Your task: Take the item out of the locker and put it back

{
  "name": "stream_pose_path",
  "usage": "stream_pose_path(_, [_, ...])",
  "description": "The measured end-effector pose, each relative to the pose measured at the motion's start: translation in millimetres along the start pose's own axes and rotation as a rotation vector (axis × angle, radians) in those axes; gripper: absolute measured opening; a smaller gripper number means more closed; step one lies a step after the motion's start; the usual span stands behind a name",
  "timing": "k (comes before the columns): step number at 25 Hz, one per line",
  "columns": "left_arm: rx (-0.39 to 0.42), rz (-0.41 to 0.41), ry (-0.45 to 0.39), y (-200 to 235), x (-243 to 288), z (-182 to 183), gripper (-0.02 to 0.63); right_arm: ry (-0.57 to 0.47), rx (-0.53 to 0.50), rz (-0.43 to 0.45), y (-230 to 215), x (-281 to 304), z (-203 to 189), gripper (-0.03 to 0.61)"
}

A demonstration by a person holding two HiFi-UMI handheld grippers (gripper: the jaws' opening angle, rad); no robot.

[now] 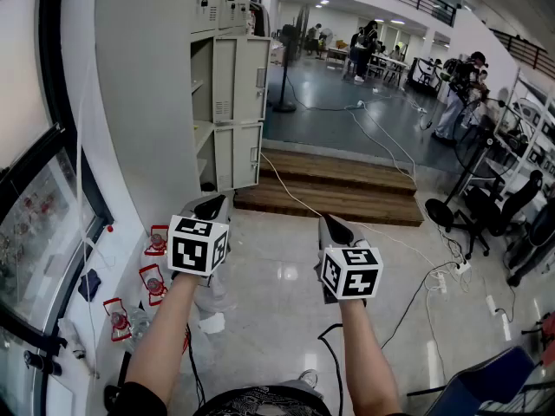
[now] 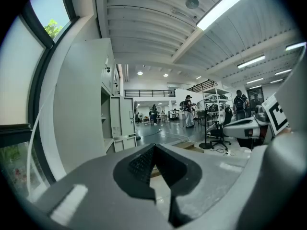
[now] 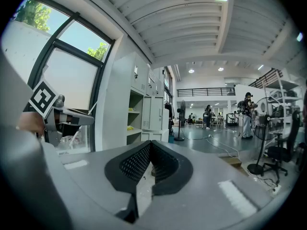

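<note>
The grey locker (image 1: pixel 232 102) stands far off on the left by the wall, and its doors are open. A small yellow thing (image 3: pixel 130 127) lies on a shelf inside it. I cannot tell what it is. Near us, the left gripper (image 1: pixel 211 204) is pinched tight with nothing in it. Just to its right, the right gripper (image 1: pixel 336 226) is pinched tight too, and empty. A wooden step (image 1: pixel 334 189) lies far off, right of the locker.
</note>
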State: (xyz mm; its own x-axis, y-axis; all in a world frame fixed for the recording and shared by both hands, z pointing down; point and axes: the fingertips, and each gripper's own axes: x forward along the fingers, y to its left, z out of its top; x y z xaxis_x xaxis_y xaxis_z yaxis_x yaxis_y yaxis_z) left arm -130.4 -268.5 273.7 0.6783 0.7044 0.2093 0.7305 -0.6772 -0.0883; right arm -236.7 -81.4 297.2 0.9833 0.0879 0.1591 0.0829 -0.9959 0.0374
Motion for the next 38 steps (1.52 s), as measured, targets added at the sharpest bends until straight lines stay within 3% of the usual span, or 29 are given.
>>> stream_pose_path(15, [0.002, -0.015, 0.0, -2, 7, -1, 0.001, 0.011, -0.007, -0.028, -4, 6, -5, 0.037])
stream_pose_path(25, [0.011, -0.033, 0.016, -5, 10, -7, 0.001, 0.01, 0.004, -0.033, -8, 3, -5, 0.109])
stream_pose_path(38, [0.009, -0.026, 0.029, -6, 44, -5, 0.001, -0.005, 0.025, 0.019, -23, 27, -4, 0.282])
